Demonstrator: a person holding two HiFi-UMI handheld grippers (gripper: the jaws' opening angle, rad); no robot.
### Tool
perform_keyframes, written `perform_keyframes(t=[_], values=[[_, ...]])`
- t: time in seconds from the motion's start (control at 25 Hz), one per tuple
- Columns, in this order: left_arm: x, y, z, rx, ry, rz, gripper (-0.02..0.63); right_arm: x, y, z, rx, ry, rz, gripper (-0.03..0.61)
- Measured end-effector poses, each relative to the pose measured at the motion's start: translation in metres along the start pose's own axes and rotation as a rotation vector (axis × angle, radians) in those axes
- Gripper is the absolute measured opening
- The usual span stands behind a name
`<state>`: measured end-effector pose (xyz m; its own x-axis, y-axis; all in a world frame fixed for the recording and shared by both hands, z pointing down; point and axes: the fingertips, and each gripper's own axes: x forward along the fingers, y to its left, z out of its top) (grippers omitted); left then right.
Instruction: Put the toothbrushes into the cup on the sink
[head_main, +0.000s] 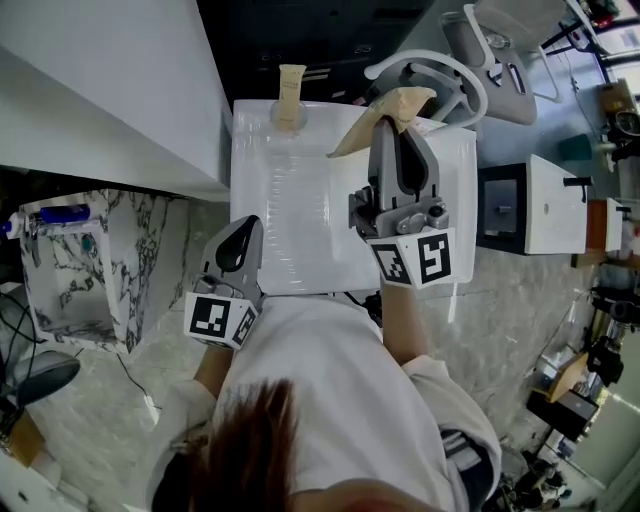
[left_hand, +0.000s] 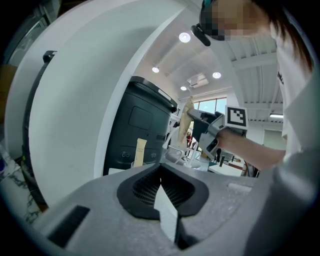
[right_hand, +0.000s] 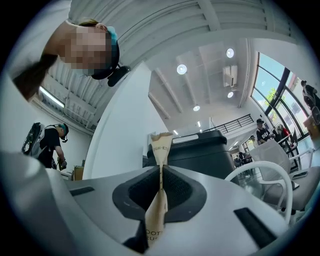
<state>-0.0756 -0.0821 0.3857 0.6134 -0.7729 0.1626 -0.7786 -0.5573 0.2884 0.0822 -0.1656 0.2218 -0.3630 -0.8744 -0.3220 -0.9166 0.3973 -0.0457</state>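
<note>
Two toothbrushes (head_main: 290, 88) (head_main: 405, 100), one cup (head_main: 288, 128), two claws (head_main: 241, 228) (head_main: 398, 124).

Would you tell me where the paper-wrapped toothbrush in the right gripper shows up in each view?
Head view: the wrapped toothbrush is upper centre, sticking out past the fingers of the right gripper, at the back of the sink.
Left gripper view: right of centre, rising from the right gripper.
Right gripper view: dead centre, pinched between the fingers.
Shared landmark: the dark bin, in both gripper views.
</note>
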Motion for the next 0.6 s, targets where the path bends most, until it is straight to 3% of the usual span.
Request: perform_keyframes(t=[0.6], values=[[0.013, 0.027, -0.008, -0.016, 0.024, 0.045, 0.015, 0.06, 0.008, -0.08, 0.013, 0.074, 0.082, 0.025]])
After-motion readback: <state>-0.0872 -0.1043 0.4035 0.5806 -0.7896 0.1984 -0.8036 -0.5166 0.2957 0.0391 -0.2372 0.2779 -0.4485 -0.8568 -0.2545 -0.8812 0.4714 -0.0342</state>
